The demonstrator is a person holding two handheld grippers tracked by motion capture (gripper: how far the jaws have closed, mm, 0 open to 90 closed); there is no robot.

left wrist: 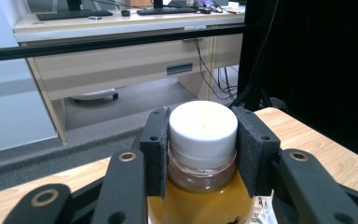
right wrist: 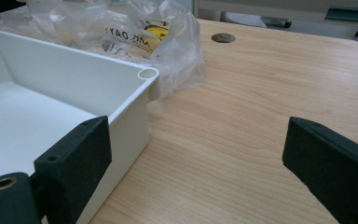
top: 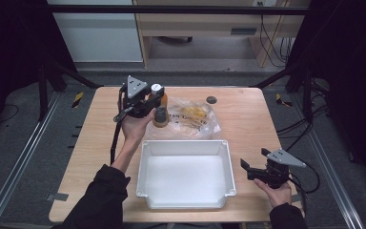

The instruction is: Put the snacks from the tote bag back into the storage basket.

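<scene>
High view puts your left gripper (top: pixel 155 101) at about eleven o'clock on the table (top: pixel 248 119), clamped on the neck of an amber bottle (top: pixel 160 107) with a white cap (left wrist: pixel 203 127) (its pads (left wrist: pixel 156 149) press both sides just beneath the cap). A crinkled plastic bag (top: pixel 193 117) lies just beside it. Your right gripper (top: pixel 253 164) rests at four o'clock, jaws spread wide, next to the white tray (top: pixel 186 147).

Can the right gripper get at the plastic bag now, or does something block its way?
Probably yes: the right gripper is open, and bare table leads past the white bin's corner to the plastic bag.
</scene>
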